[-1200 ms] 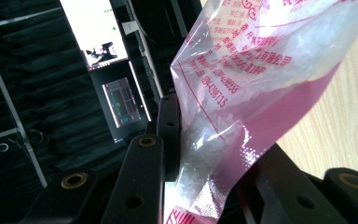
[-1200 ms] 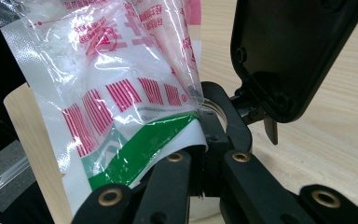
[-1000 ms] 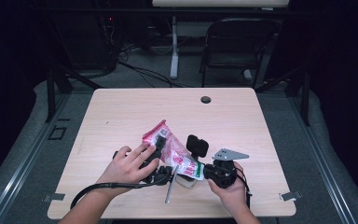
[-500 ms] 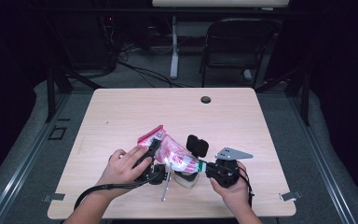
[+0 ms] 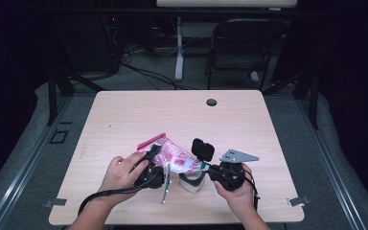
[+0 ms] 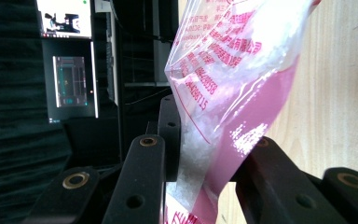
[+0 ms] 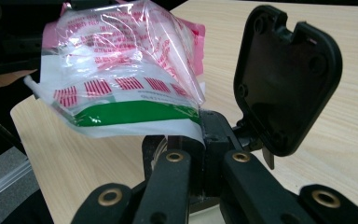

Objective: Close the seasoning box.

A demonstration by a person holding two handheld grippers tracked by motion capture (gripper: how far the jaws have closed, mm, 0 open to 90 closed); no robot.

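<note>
The jaws of the left gripper (image 6: 200,163) pinch the pink, clear end of a plastic bag (image 6: 233,84); in the left gripper view the film with white grains inside is squeezed between the two black jaws and rises above them, its red print showing through. The jaws of the right gripper (image 7: 200,135) are pressed together on the other end of the same bag, clamping the white edge just below its green stripe, so that the bag (image 7: 121,70) billows up and to the left of them in the right gripper view. A black flat pad (image 7: 284,79) stands tilted just beside those jaws on the right.

In the high view the bag (image 5: 172,155) hangs stretched between the two grippers, above the near middle of the bench (image 5: 182,115), with its pink zip edge toward the left and farther from the person. The left hand (image 5: 122,172) grips the left gripper (image 5: 149,165) from the near left, a black cable trailing down toward the bench's edge. The right hand (image 5: 237,187) holds the right gripper (image 5: 210,168), which carries a grey three-cornered plate on top. Below the bag, a small white cup (image 5: 191,181) stands on the bench, and a thin metal spoon (image 5: 165,189) lies just beside it to the left. A dark round hole (image 5: 212,102) sits near the far edge.
</note>
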